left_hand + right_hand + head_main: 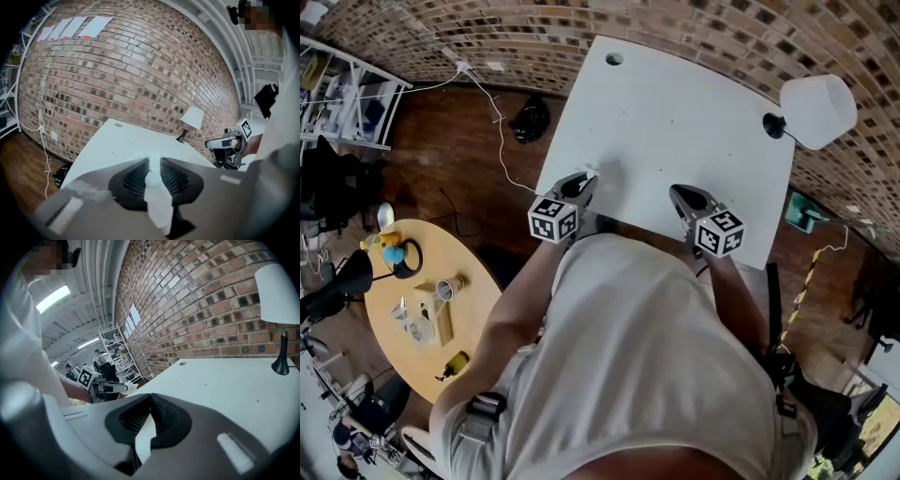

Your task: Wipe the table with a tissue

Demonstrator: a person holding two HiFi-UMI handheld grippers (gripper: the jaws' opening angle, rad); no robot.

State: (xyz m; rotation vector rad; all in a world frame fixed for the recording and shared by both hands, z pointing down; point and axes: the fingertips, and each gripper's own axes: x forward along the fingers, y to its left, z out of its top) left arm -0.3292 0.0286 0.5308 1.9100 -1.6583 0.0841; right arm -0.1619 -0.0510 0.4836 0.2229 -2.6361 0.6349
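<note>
The white table stretches away from me, with both grippers over its near edge. My left gripper is shut on a crumpled white tissue, which pokes out past the tips of the left gripper and hangs down between the pads. The right gripper view shows the same tissue at the left gripper's tip. My right gripper is to the right, its tips meeting. A smooth white sliver shows between the pads of the right gripper; I cannot tell whether it is tissue or table.
A white-shaded lamp stands at the table's far right corner, and a cable hole is at the far left. The brick wall lies behind. On the left stands a round wooden table with cups and small things, and a cable trails across the floor.
</note>
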